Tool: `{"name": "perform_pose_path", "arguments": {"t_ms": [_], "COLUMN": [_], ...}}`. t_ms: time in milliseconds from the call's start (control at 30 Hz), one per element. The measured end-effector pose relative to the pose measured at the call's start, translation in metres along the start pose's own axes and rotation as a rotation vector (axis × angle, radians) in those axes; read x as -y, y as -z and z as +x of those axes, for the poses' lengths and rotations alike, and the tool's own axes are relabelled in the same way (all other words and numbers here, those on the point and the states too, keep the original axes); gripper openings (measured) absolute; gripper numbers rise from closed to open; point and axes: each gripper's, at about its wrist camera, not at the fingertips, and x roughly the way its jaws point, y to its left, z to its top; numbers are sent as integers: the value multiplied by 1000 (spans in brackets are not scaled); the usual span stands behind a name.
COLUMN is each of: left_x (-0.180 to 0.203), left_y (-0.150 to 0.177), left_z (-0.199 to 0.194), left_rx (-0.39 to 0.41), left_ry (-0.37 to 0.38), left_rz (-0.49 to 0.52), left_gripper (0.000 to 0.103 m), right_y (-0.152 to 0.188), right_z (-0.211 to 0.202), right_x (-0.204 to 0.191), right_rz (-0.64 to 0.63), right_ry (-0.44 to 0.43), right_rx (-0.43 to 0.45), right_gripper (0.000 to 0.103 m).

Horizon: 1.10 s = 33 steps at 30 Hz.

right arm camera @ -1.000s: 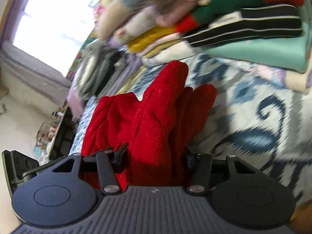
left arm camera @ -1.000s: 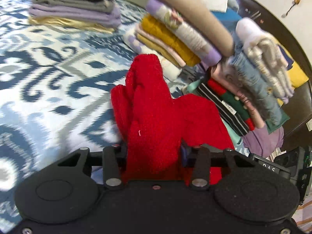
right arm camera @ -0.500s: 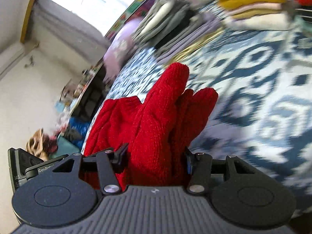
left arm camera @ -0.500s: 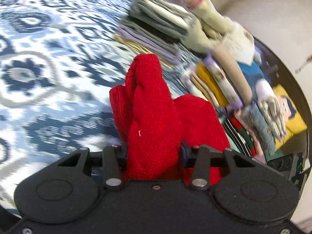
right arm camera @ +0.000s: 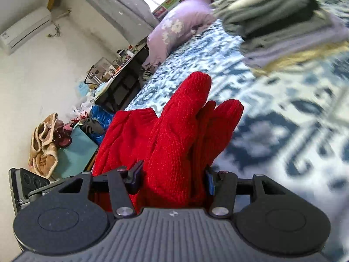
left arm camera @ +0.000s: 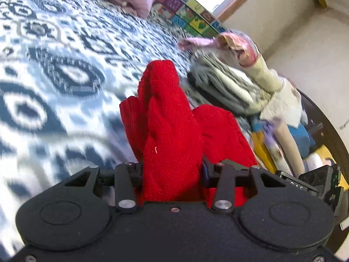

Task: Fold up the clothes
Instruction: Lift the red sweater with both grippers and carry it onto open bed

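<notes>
Since a second earlier both views had swung from the colourful stacks toward the blue-patterned bedspread (left arm camera: 54, 69), the grey folded stack (right arm camera: 279, 19) and the lilac pillow (right arm camera: 181, 26). The red knit garment (left arm camera: 170, 135) stayed bunched upward between the jaws, off the bed. The left gripper (left arm camera: 172, 174) and right gripper (right arm camera: 174, 179) remained clamped on it. Only the right view showed the air conditioner (right arm camera: 26, 32).

To your left the patterned bed (left arm camera: 54, 83) lies bare, so a tool can pass there. On your right the grey folded stack (left arm camera: 226, 89) and the mixed clothes pile (left arm camera: 281, 139) beside it block the way. The lilac pillow (right arm camera: 181, 28) closes the far end, and red knit (right arm camera: 174, 135) bunches in front of both tools.
</notes>
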Motion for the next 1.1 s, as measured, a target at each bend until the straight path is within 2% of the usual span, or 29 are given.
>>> {"name": "perform_pose_path", "arguments": {"t_ms": [267, 333, 367, 433, 467, 500, 533, 600, 667, 733, 767, 833, 867, 933, 967, 1100], "left_x": [-49, -63, -70, -81, -85, -89, -92, -98, -102, -104, -104, -104, -105, -101, -98, -90], "left_y": [-41, -42, -41, -38, -36, -36, -37, -45, -53, -61, -65, -69, -72, -72, -70, -64], "left_z": [34, 43, 50, 60, 59, 54, 48, 37, 34, 41, 45, 56, 64, 70, 69, 56], "left_rx": [60, 49, 24, -25, -28, -15, 7, 46, 58, 46, 37, 10, -8, -28, -31, -36], "left_ry": [-19, -46, -71, -124, -141, -137, -132, -137, -102, -94, -93, -95, -84, -58, -51, -27], "left_rz": [-4, -16, -17, -16, -9, -4, -1, -3, -19, -21, -20, -14, -13, -9, 4, 33], "left_gripper": [42, 44, 48, 56, 64, 66, 70, 71, 70, 70, 70, 66, 49, 37, 34, 29], "right_y": [-40, -40, -39, -35, -31, -27, -24, -20, -26, -35, -42, -55, -60, -62, -61, -58], "right_z": [82, 103, 113, 133, 138, 141, 136, 127, 117, 112, 118, 131, 137, 144, 145, 140], "right_x": [6, 12, 15, 21, 23, 24, 25, 24, 15, 8, 6, 3, 4, 8, 9, 6], "right_rz": [-62, -65, -66, -59, -56, -55, -59, -70, -111, -149, -168, -202, -204, -203, -207, -213], "right_ry": [-35, -32, -12, 64, 110, 146, 144, 143, 155, 160, 177, 214, 238, 232, 221, 172], "right_rx": [34, 26, 13, -28, -48, -60, -45, -12, 35, 64, 50, 19, -3, -43, -62, -108], "right_gripper": [54, 54, 54, 59, 61, 63, 64, 68, 70, 70, 70, 70, 66, 51, 41, 31]}}
